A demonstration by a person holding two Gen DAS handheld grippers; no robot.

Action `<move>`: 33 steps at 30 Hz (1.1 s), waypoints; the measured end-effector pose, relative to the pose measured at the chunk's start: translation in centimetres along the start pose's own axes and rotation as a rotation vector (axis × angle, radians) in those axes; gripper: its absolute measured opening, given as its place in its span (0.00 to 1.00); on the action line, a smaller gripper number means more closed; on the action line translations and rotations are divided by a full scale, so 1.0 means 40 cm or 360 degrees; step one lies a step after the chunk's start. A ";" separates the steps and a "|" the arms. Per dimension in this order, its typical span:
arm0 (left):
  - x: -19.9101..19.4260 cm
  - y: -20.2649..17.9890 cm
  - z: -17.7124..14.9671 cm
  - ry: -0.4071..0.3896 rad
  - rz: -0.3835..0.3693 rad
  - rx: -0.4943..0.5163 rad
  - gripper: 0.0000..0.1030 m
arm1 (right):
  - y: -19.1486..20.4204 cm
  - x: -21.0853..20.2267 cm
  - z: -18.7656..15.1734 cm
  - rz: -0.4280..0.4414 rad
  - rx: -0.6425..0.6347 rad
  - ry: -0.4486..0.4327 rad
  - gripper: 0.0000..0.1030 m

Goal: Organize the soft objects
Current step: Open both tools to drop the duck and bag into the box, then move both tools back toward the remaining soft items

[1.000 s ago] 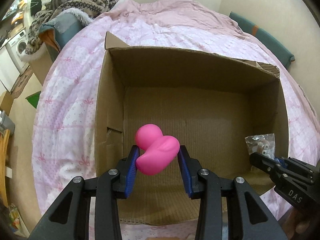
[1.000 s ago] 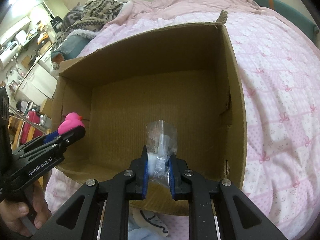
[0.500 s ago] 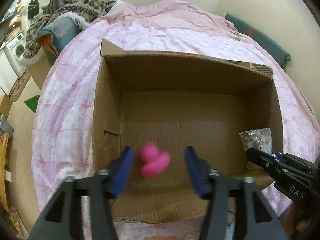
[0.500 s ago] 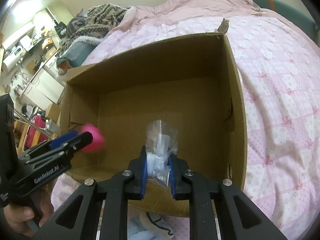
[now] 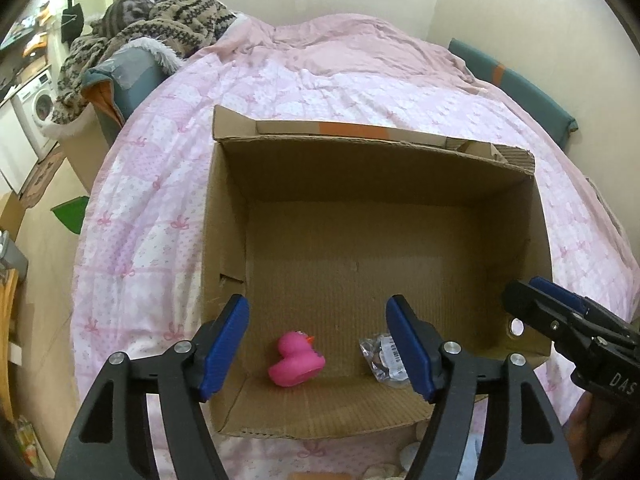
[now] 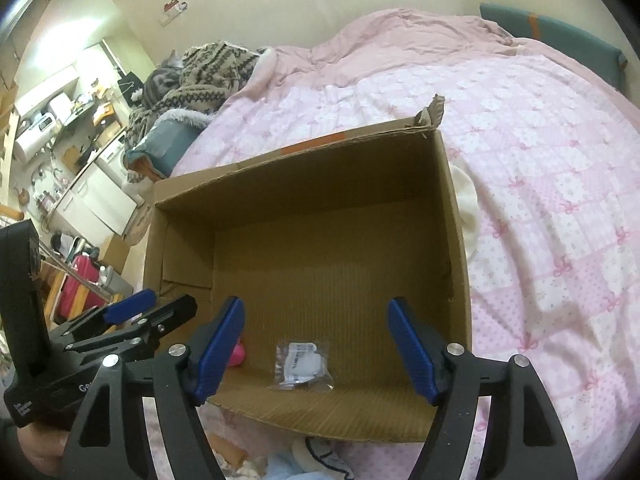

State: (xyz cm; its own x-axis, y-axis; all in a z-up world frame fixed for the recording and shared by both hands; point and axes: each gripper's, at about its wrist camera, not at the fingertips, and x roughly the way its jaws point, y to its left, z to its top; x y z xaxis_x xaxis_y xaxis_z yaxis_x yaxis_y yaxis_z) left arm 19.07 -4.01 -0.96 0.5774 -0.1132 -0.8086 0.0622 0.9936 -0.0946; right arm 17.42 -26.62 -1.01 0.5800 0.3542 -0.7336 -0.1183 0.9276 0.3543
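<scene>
An open cardboard box [image 5: 516,216] [image 6: 452,208] sits on a pink bed. On its floor near the front lie a pink rubber duck [image 5: 295,360] [image 6: 238,354] and a small clear plastic bag [image 5: 382,358] [image 6: 302,366]. My left gripper [image 5: 318,344] hangs above the duck, jaws still opening, nothing between the pads. The right gripper [image 6: 316,346] hovers over the bag, jaws opening wide and holding nothing. Each gripper shows at the edge of the other's view: the right gripper [image 5: 560,320], the left gripper [image 6: 132,320].
A pink quilt [image 5: 152,216] covers the bed around the box. A patterned blanket [image 5: 176,20] is heaped at the far left corner. Pale soft items [image 6: 316,460] lie on the bed just in front of the box. A white cloth [image 6: 468,200] lies by the box's right wall.
Both grippers opened. The pink duck dropped from the left gripper to the box floor, and the clear bag fell from the right gripper beside it. The right gripper rose slightly.
</scene>
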 end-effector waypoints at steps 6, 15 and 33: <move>-0.030 0.013 0.001 -0.0028 0.0014 -0.0023 0.67 | 0.006 -0.018 0.001 -0.0004 -0.0006 -0.0018 0.76; -0.108 0.016 -0.019 -0.0060 0.0013 -0.0012 0.67 | 0.017 -0.076 -0.017 -0.0018 -0.0021 -0.0040 0.76; -0.222 0.081 -0.141 -0.0003 0.0042 -0.0108 0.67 | 0.020 -0.151 -0.122 -0.0015 0.0012 0.0052 0.76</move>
State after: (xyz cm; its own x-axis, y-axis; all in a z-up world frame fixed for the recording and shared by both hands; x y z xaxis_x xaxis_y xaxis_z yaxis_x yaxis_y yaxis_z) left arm 9.56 0.19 2.62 0.5798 -0.0871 -0.8101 -0.0083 0.9936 -0.1127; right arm 9.88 -27.45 0.85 0.5544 0.3490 -0.7556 -0.1067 0.9302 0.3513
